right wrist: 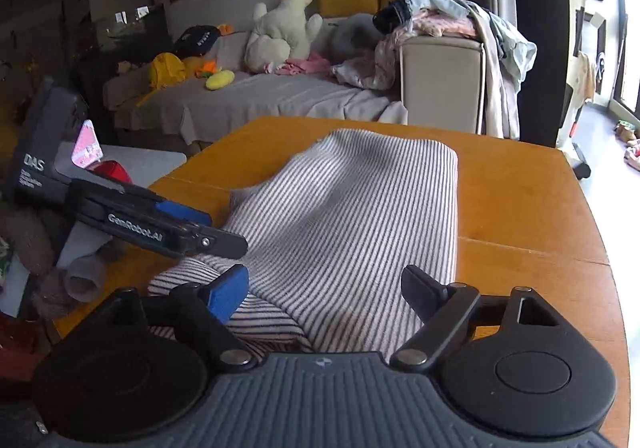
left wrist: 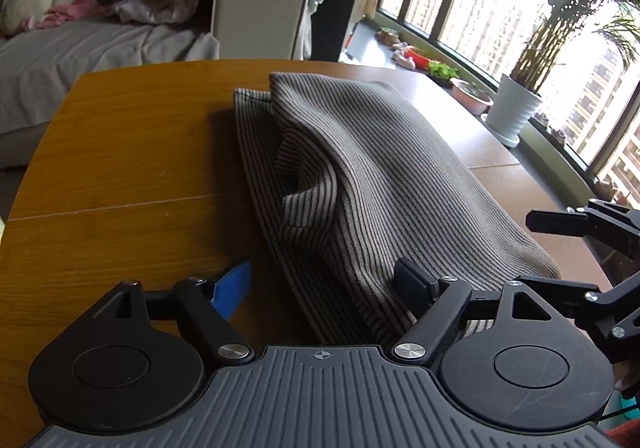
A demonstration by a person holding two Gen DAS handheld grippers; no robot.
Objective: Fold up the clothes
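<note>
A grey ribbed garment with thin dark stripes [left wrist: 360, 167] lies folded on the orange-brown wooden table [left wrist: 132, 151]. The left gripper [left wrist: 324, 284] stands wide over its near edge, holding nothing. The right gripper [right wrist: 328, 288] is also wide, with the cloth between its fingers.

Lighting: I read daylight only, entering through the windows [left wrist: 500, 7], which blow out to white glare. Shadows: the striped garment [left wrist: 380, 167] drops a soft dark shadow leftward on the wooden table [left wrist: 120, 147]. Right wrist view: room interior dim, bright strip at its right edge. Blur: garment stripes smeared mid-frame there. Distortion: I see strong fisheye bending at all edges; table edges curve.
</note>
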